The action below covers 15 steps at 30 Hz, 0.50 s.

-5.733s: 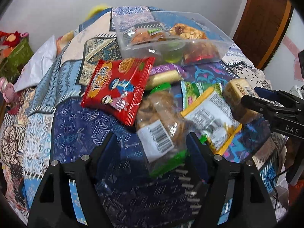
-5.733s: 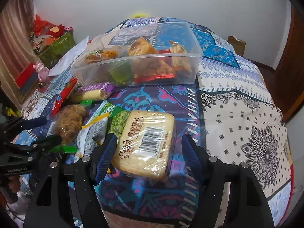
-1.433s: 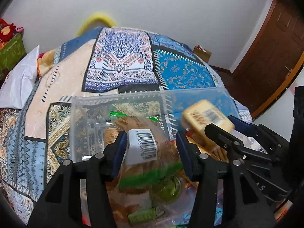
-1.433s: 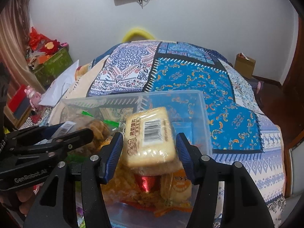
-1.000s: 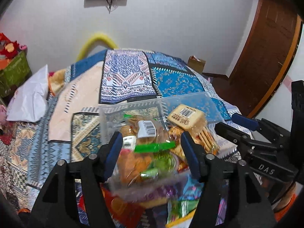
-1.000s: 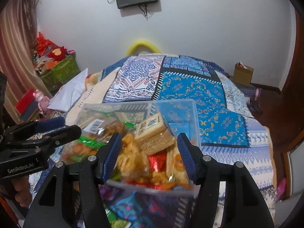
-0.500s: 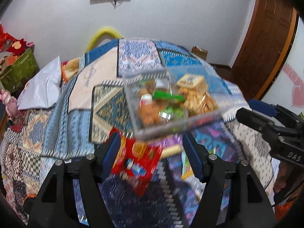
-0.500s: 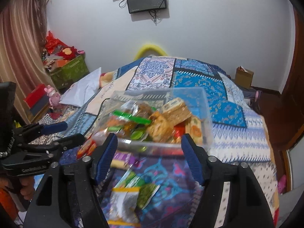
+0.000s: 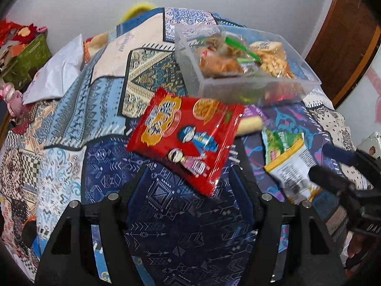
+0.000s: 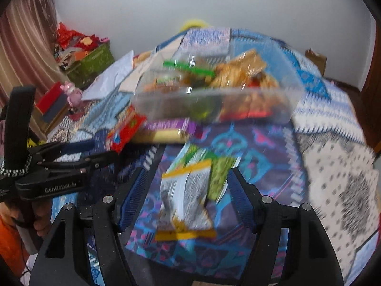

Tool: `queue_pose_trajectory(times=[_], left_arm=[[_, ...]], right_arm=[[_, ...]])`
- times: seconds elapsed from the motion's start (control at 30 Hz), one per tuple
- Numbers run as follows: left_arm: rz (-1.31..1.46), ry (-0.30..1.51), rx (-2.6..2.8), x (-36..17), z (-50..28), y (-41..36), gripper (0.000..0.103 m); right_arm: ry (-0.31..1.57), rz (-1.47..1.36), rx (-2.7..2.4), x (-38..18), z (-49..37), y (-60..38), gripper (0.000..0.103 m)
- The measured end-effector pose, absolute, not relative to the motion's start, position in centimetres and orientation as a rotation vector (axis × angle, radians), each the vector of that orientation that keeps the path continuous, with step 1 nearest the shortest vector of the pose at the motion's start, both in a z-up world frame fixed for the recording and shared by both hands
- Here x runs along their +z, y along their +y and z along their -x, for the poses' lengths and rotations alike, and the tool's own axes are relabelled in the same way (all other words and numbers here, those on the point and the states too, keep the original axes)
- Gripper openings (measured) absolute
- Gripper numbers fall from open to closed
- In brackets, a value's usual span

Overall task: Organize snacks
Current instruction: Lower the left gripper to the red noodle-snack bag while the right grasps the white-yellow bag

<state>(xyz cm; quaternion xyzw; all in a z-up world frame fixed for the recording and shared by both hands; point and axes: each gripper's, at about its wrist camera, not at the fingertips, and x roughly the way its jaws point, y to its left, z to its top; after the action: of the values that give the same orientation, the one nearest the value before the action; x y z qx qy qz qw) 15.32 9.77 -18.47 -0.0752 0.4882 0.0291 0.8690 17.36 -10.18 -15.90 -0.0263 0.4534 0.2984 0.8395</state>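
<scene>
Having dropped their packs into the clear bin (image 9: 250, 88), both tools, left tool (image 9: 188, 181) and right tool (image 10: 185, 186), now gape empty over the red packet (image 9: 185, 135) and green pack (image 10: 190, 186).

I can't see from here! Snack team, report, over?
Both grippers open, empty. Red packet before left gripper, yellow-edged packet before right gripper. Box part filled. Nothing blocking.

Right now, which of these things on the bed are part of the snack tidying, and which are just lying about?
Part of the job:
- clear plastic bin, already holding several snacks
- red snack bag
- green and yellow snack bag
- purple-wrapped yellow snack

Just lying about:
- patchwork quilt
- white pillow
- pink plush toy
- green box
</scene>
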Motion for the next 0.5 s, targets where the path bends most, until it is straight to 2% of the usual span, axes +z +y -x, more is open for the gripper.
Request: queue_pose_trajectory(times=[0.27,0.37,0.5], left_arm=[[0.176,1.025,0.082,-19.7,-16.7,10.1,0.067],[0.165,1.028,0.086,-20.0,-17.6,9.7,0.067],[0.156,1.015,0.115,-20.1,-18.3,9.5,0.067]], right_arm=[[1.025,0.089,0.617,-18.6,-17.4,-9.7,0.068],[1.016,0.094,0.626,-18.6,-17.3,-10.0,0.065],[1.019,0.076,0.64,-18.2,-17.3,-11.1,0.044]])
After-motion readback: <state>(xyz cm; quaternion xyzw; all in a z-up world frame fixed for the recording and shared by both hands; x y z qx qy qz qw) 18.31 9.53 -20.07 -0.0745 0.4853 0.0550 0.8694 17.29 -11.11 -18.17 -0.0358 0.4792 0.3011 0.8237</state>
